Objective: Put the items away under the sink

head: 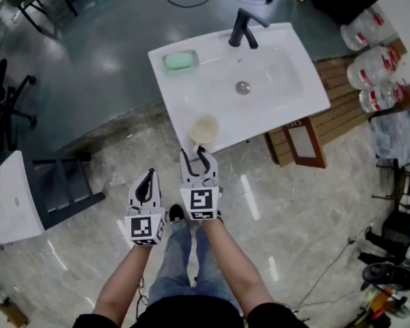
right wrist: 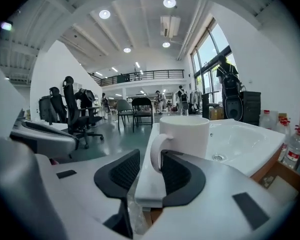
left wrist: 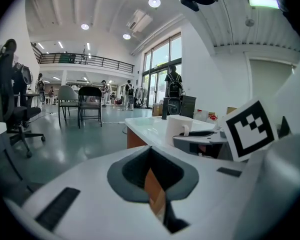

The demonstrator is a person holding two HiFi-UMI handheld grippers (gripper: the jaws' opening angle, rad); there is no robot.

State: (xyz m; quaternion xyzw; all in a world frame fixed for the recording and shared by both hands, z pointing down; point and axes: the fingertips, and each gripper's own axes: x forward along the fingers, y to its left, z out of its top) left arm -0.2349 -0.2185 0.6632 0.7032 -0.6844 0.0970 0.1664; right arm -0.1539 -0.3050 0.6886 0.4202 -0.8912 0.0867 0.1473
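So we're standing right at the near edge of the sink, looking steeply down, with both forearms stretched forward side by side over our jeans. The right forearm runs pretty much straight ahead. The left forearm angles in from the left.

The right gripper points away from us at the white mug, which stands upright on the sink's near rim, toward the left corner. In the right gripper view that gripper has its two fingers apart, and the mug's handle is lined up in the gap between the dark pads. It looks very close to the right-hand pad, but we can't tell if it's actually touching. Nothing is clamped.

The left gripper hangs just left of the right one and a bit nearer to us, short of the sink. In its own view the left gripper has its fingers drawn together with nothing between them. The mug shows off to the right there.

Farther back on the sink, a green soap bar sits at the far left corner. The black faucet is at the far edge. A few water bottles lie on the floor to the right, well apart from the mug.
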